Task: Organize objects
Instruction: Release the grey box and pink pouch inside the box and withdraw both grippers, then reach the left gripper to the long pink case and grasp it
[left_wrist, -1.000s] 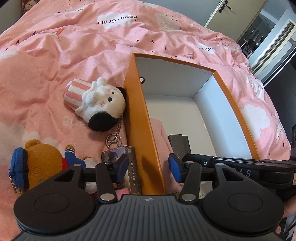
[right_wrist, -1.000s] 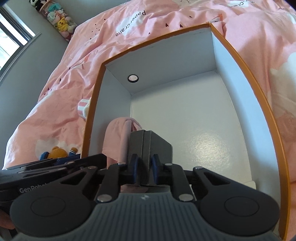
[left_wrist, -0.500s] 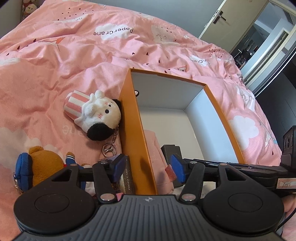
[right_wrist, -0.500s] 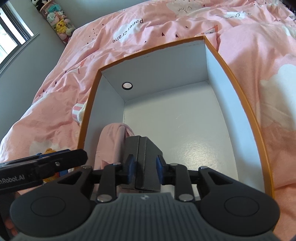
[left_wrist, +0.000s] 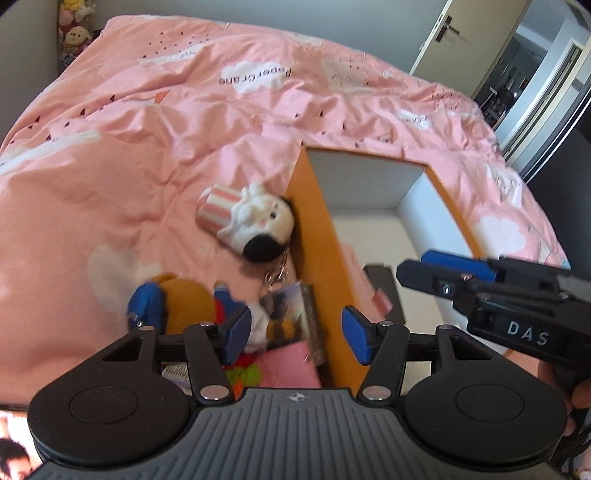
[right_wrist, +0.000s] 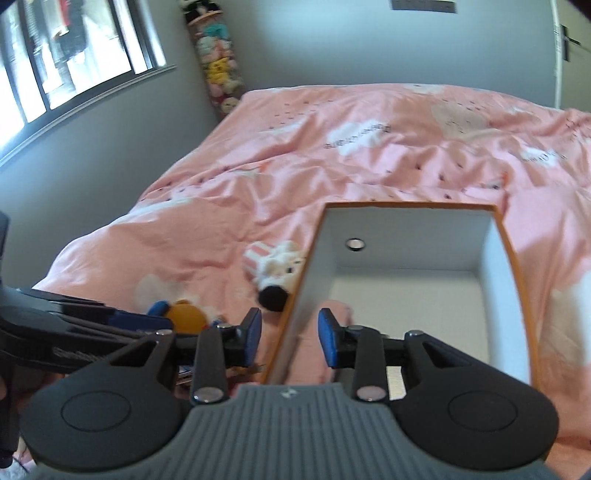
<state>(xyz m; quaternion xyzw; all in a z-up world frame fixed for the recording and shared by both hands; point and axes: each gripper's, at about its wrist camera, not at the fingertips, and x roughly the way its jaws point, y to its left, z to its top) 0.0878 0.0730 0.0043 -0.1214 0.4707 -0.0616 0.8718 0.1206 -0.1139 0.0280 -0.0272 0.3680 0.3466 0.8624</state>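
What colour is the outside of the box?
Orange outside on the box; seen best in the left wrist view.

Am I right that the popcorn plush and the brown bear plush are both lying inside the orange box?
Not inside. The left wrist view shows the popcorn plush and the brown bear plush both lying on the pink bedspread, outside the orange box, beside its left wall.

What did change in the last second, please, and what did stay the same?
The right gripper let go of the dark grey box, now lying in the orange box; its jaws are opening, empty, and it pulled up and back. The left gripper stayed open. The plush toys did not move.
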